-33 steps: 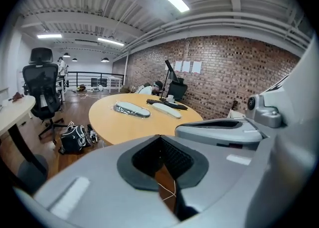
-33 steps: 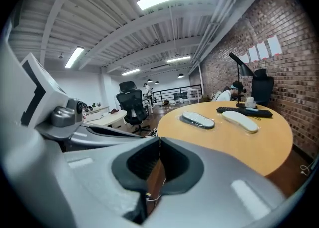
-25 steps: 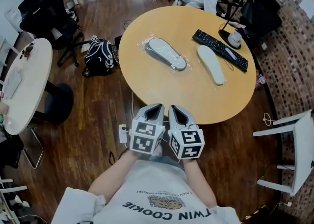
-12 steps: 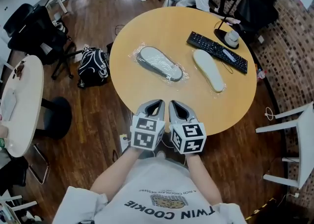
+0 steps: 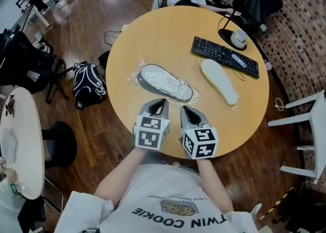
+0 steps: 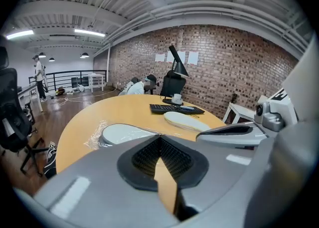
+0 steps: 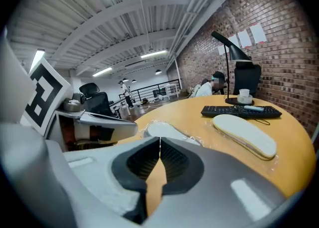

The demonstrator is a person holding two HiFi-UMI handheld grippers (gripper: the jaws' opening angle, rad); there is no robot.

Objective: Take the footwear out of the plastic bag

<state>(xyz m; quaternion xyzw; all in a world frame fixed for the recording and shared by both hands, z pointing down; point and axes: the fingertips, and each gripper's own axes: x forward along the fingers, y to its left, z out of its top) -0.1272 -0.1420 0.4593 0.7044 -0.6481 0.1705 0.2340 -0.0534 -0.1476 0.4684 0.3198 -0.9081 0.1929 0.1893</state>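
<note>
So, left gripper (image 5: 159, 105) and right gripper (image 5: 186, 112) are both pinched closed, empty, over the surface's (image 5: 153, 28) near edge. Footwear (image 5: 165, 81) lies in its plastic bag (image 5: 136, 72) just beyond them. I'd open both, pin loose bag film with one, pull footwear with the other.

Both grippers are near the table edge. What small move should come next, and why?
Probably open the left gripper and reach for the bag: both it and the right gripper are shut and empty, short of the bagged shoe.
</note>
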